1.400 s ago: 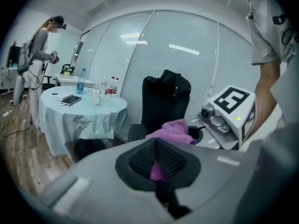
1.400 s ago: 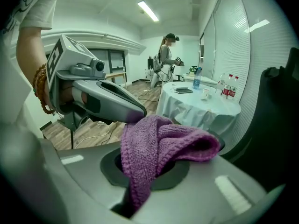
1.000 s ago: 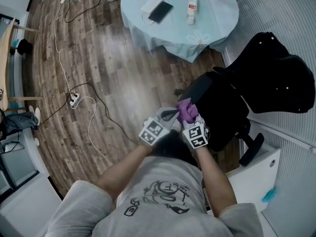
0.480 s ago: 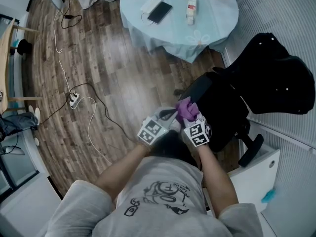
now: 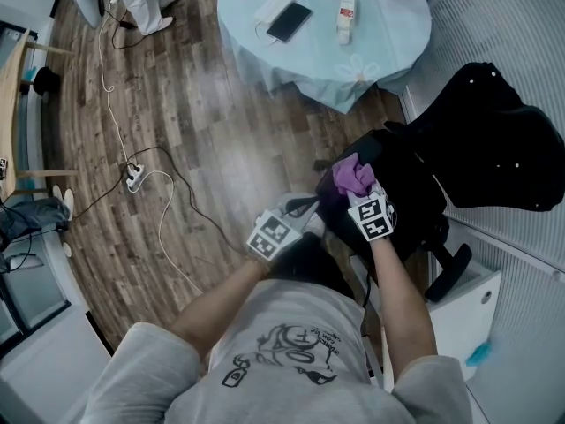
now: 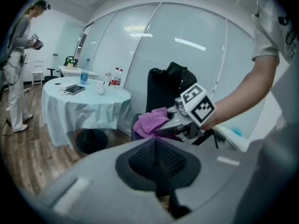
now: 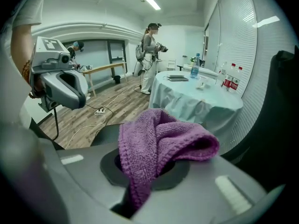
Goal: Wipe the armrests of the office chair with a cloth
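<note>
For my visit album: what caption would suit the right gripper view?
Right gripper clamped on a purple cloth, with the left gripper and a round cloth-covered table beyond.

The purple knitted cloth [image 7: 163, 141] sat bunched, its folds puffed upward, pinched in the right gripper [image 7: 142, 185] over the black office chair [image 5: 415, 197] — beside its near edge.

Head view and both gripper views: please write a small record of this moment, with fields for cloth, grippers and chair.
cloth: purple, bunched, held in the right gripper
right gripper: shut on the cloth, over the black chair
left gripper: shut, empty, to the left of the chair
cloth touching chair: cannot tell
behind: round table with pale cover
</note>
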`<state>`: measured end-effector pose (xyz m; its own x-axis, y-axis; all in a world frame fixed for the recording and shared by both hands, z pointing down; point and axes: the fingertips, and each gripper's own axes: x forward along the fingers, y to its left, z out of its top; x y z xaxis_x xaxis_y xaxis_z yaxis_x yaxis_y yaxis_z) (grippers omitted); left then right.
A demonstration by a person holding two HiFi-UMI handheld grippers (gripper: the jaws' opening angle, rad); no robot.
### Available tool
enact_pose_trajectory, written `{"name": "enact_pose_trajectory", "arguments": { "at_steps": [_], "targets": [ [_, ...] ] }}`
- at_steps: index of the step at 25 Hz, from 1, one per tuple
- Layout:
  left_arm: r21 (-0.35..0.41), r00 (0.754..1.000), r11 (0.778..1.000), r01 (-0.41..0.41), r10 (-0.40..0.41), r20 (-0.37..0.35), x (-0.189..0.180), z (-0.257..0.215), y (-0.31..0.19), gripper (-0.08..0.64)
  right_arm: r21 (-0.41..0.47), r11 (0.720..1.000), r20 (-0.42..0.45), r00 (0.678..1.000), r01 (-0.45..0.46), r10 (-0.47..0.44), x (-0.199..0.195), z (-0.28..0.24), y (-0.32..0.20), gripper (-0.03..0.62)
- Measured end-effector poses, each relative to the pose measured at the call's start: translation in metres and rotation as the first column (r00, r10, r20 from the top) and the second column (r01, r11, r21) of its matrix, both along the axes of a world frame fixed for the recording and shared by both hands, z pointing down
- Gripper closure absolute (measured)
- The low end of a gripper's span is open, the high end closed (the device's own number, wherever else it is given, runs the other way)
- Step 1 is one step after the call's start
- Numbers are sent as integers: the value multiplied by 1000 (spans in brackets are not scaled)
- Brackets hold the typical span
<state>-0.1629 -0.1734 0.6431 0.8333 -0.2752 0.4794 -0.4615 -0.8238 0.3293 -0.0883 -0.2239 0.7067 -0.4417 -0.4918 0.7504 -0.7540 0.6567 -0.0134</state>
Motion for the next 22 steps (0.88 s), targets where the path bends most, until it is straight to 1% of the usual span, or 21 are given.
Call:
{"name": "enact_pose_trajectory", "arguments": {
  "at_steps": [13,18,22],
  "targets": [
    [-20,1000,1000,8,-7,21,-3,9,-4,558,-7,997,-110,991,-82,80,85,12,-82,561],
    [-22,1000,1000,11,-10,25,-5,9,-6,558,0,997,-154,986,-71,70,96,12,-95,561],
    [-24,999,1000,10,-9,34,-3,13,-3,558,13,997,-159,984,-81,82,94,12,-91,563]
  ]
}}
